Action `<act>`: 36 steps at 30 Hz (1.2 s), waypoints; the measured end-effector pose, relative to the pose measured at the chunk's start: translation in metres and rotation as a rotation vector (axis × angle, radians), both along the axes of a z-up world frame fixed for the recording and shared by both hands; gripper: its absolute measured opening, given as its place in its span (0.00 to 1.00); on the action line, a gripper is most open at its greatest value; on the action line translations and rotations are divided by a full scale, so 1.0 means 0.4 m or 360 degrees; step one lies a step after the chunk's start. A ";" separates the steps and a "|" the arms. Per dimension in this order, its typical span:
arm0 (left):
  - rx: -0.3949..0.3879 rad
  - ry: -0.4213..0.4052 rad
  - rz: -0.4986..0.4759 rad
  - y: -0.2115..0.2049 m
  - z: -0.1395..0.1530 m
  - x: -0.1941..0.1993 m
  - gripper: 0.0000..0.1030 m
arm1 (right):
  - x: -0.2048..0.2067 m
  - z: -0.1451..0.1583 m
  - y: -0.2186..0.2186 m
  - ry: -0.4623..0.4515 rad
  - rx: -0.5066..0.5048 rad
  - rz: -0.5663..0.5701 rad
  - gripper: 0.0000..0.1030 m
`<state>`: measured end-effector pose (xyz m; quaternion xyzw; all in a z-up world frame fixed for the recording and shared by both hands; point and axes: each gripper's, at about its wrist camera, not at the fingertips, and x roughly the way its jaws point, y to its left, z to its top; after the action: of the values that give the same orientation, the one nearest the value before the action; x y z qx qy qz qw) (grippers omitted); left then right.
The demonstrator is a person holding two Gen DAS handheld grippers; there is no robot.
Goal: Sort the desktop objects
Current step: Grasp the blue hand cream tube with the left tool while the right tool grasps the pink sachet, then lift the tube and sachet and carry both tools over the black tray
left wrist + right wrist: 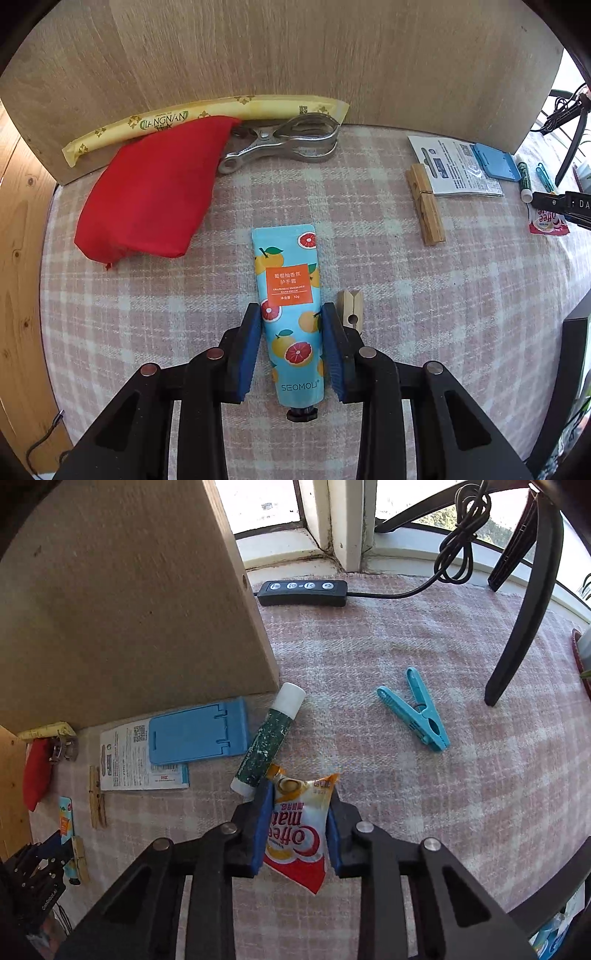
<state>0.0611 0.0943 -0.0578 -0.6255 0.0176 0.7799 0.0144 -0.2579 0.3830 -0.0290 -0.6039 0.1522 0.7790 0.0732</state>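
My left gripper (pixel 291 314) has its blue pads on both sides of a hand cream tube (pixel 290 295) printed with grapefruit, lying on the plaid cloth with its black cap toward me. My right gripper (pixel 300 797) is shut on a Coffee-mate sachet (pixel 297 834), pinched between the pads. A green glue stick (pixel 267 738) lies just left of the right fingers. A blue plastic clothespin (pixel 415 710) lies to the right. In the left wrist view, a small wooden clothespin (pixel 351 306) lies beside the right finger.
A wooden board (pixel 277 55) stands at the back. Against it lie a tea sachet (pixel 184 118), a red cloth pouch (pixel 155 192) and a metal clamp (pixel 284 144). A wooden clothespin (pixel 424 206), a leaflet (pixel 454 170) and a blue phone stand (pixel 199 734) lie right. A black remote (pixel 303 592) and tripod leg (pixel 517 627) stand beyond.
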 end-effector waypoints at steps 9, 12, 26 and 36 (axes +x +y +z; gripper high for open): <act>0.0041 -0.0022 0.0050 -0.026 0.021 0.085 0.30 | 0.082 0.051 0.030 0.0058 -0.0145 -0.0066 0.20; 0.0052 -0.0004 0.0048 -0.041 0.042 0.130 0.30 | 0.117 0.087 0.031 0.0097 -0.0156 -0.0058 0.20; 0.0072 0.0140 -0.0058 -0.004 0.226 0.297 0.00 | 0.380 0.245 0.020 0.0297 -0.0150 -0.0071 0.20; 0.0049 0.0153 -0.0047 -0.005 0.207 0.192 0.08 | 0.574 0.306 0.064 0.0357 -0.0163 -0.0148 0.20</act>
<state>0.1380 0.0925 0.0252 -0.5867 0.0155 0.8089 0.0349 -0.0284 0.4086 0.0934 -0.5082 0.2269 0.8286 0.0608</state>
